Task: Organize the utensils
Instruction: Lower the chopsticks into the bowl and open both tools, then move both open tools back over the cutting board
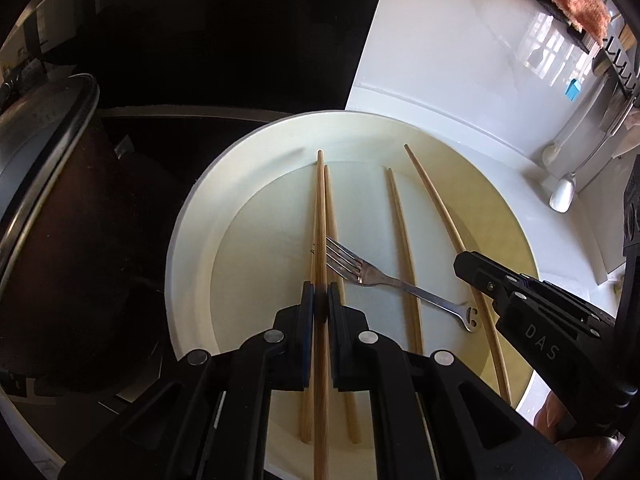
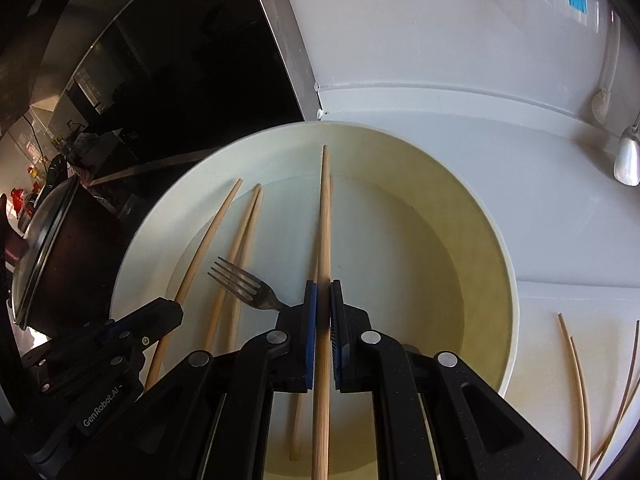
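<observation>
Chopsticks are partly gathered: the left gripper [image 1: 320,300] and right gripper [image 2: 323,300] each clench one wooden chopstick [image 1: 320,216] [image 2: 325,216] over the round cream bowl [image 1: 192,240]; loose chopsticks [image 2: 576,392] and a steel spoon [image 2: 627,160] remain on the white surface [image 2: 560,240]

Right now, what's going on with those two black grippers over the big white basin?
A person is sorting utensils with two hand-held grippers. The left gripper has its jaws shut on one wooden chopstick, and the right gripper is shut on another chopstick. Both hang over the round white basin, where a metal fork and more loose chopsticks lie on the bottom.
</observation>
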`<state>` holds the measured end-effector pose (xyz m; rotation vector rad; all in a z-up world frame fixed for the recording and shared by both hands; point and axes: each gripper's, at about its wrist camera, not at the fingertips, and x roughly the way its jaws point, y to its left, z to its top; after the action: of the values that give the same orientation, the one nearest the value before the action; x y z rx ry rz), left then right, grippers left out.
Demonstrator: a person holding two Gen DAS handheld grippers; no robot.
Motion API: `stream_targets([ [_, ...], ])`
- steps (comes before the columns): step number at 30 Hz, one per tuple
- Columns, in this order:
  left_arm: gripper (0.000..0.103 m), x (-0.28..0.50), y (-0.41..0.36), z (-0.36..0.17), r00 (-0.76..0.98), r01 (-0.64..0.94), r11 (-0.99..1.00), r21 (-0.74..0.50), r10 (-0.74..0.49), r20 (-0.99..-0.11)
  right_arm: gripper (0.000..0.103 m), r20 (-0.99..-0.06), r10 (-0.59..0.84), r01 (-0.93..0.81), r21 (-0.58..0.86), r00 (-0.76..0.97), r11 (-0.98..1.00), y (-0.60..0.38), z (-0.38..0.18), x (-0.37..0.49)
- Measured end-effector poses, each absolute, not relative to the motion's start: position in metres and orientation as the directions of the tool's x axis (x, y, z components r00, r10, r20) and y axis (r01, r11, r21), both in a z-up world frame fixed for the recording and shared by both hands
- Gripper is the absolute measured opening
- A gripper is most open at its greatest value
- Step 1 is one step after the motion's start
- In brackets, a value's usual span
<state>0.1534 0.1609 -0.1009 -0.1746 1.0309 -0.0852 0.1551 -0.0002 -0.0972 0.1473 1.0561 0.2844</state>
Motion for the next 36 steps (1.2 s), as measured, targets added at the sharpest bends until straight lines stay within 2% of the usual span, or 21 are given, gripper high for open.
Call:
stream_targets([
  [18, 0.008, 0.173, 0.149, -0.128, 0.420, -0.024, 0.988, -0.152, -0.128, -0.899, 0.007, -0.891, 0.302, -0.137, 0.271, 0.339, 0.953, -0.008, -0.121, 0.166],
  [19, 0.011, 0.174, 0.149, -0.128, 0.417, -0.024, 0.989, -0.148, -0.124, -0.900, 0.007, -0.894, 0.300, -0.134, 0.270, 0.333, 0.953, -0.008, -0.122, 0.166],
  [21, 0.023, 0.174, 0.149, -0.129, 0.413, -0.026, 0.990, -0.140, -0.117, -0.903, 0.008, -0.897, 0.300, -0.128, 0.272, 0.325, 0.954, -0.010, -0.124, 0.166],
  [22, 0.035, 0.174, 0.149, -0.128, 0.413, -0.027, 0.990, -0.140, -0.117, -0.903, 0.010, -0.896, 0.301, -0.127, 0.274, 0.327, 0.953, -0.011, -0.124, 0.165],
  [24, 0.044, 0.171, 0.149, -0.125, 0.415, -0.009, 0.989, -0.144, -0.128, -0.901, 0.024, -0.890, 0.299, -0.124, 0.272, 0.346, 0.954, -0.015, -0.121, 0.163],
  [25, 0.051, 0.169, 0.148, -0.122, 0.421, 0.000, 0.991, -0.136, -0.123, -0.899, 0.024, -0.885, 0.296, -0.126, 0.268, 0.359, 0.955, -0.017, -0.118, 0.162],
  [26, 0.068, 0.166, 0.147, -0.118, 0.432, -0.002, 0.994, -0.114, -0.102, -0.896, 0.024, -0.882, 0.291, -0.128, 0.262, 0.371, 0.957, -0.018, -0.115, 0.160],
  [27, 0.073, 0.163, 0.147, -0.113, 0.449, -0.003, 0.995, -0.101, -0.089, -0.889, 0.024, -0.876, 0.288, -0.131, 0.257, 0.386, 0.957, -0.020, -0.111, 0.157],
  [30, 0.077, 0.157, 0.149, -0.102, 0.472, 0.003, 0.996, -0.085, -0.076, -0.878, 0.033, -0.857, 0.287, -0.134, 0.254, 0.428, 0.958, -0.027, -0.099, 0.150],
  [32, 0.082, 0.154, 0.153, -0.097, 0.478, -0.003, 0.997, -0.079, -0.068, -0.876, 0.034, -0.842, 0.287, -0.137, 0.252, 0.457, 0.958, -0.031, -0.091, 0.143],
  [36, 0.087, 0.146, 0.160, -0.090, 0.480, -0.014, 0.997, -0.071, -0.056, -0.875, 0.042, -0.822, 0.288, -0.147, 0.248, 0.491, 0.958, -0.037, -0.080, 0.129],
])
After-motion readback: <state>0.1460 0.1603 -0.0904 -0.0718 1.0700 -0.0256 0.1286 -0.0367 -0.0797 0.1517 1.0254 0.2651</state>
